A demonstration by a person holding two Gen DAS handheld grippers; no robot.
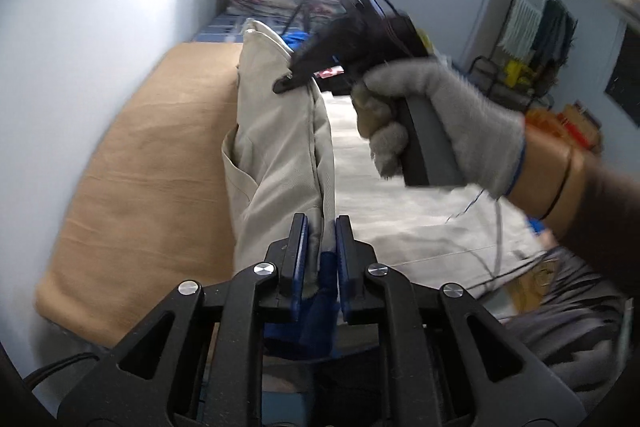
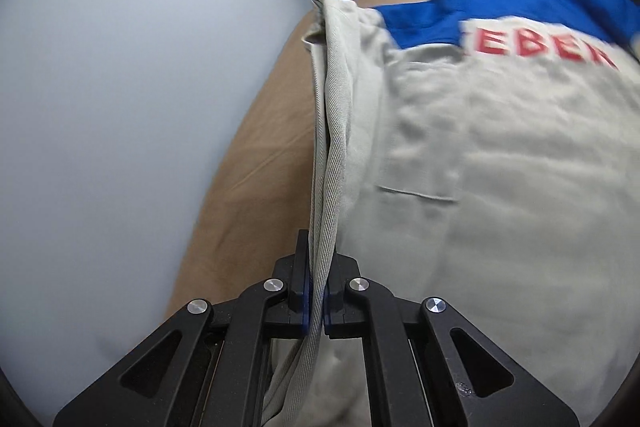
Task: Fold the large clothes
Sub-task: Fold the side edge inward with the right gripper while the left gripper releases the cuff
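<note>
Closest to the left wrist camera, the left gripper [image 1: 321, 251] is nearly closed on a bunched edge of the beige garment [image 1: 280, 147], so this end stays lifted. Further along the same edge, the right gripper [image 2: 316, 287] is fully closed on a thin doubled hem, held by a gloved hand [image 1: 436, 115]. Gripping at two places keeps the edge stretched, probably to carry it over as one fold. The rest of the garment lies on the bed [image 1: 132, 155], along its wall-side edge, partly over a blue cloth with red letters [image 2: 500, 15].
</note>
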